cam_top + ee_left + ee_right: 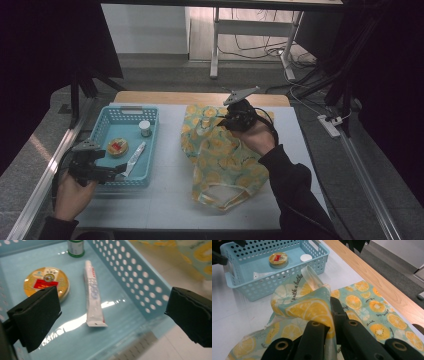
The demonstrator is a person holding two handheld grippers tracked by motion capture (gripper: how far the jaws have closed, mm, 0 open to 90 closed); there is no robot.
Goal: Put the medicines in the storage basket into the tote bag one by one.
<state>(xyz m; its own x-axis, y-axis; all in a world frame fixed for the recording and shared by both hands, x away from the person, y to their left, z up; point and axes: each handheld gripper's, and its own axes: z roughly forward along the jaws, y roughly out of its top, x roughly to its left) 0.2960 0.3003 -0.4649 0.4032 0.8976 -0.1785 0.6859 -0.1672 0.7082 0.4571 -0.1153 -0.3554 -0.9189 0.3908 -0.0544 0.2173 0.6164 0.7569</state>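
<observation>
Step in hand, as I read it: packing toiletries from the basket (pixel 102 131) into the lemon-print bag (pixel 222 165). Right claw (pixel 231 120) is pinching a fold of the bag's fabric by its far edge, jaws pressed together on the cloth w/ the translucent strap (pixel 312 277) sticking up just past them, and holding that bit lifted off the counter (pixel 165 195). Rest of the bag is lying flat, right of the basket, apart from it, w/ a pale opening or handle loop at the end farthest from the claw.

Left claw (pixel 117 172) is hovering at the basket's near rim, jaws spread wide & nothing between them, pointing in at the toothpaste tube (pixel 93 293).

Basket contents: the tube is lying flat along the basket's right wall, crimped end nearest the left claw; a round gold tin (pixel 47 281) w/ red label is sitting left of the tube, apart from it; a small white-capped bottle (pixel 145 128) is standing upright by the basket's far wall, beyond the tube's cap end.

Next move prob calls for the left claw dipping inside the basket rim, straddling the tube across its narrow width & closing on it. Tube is flat & slick-looking, so jaws need to get low to the basket floor. Right claw should be keeping the bag mouth up & open; can't tell from here if the mouth is actually gaping.
</observation>
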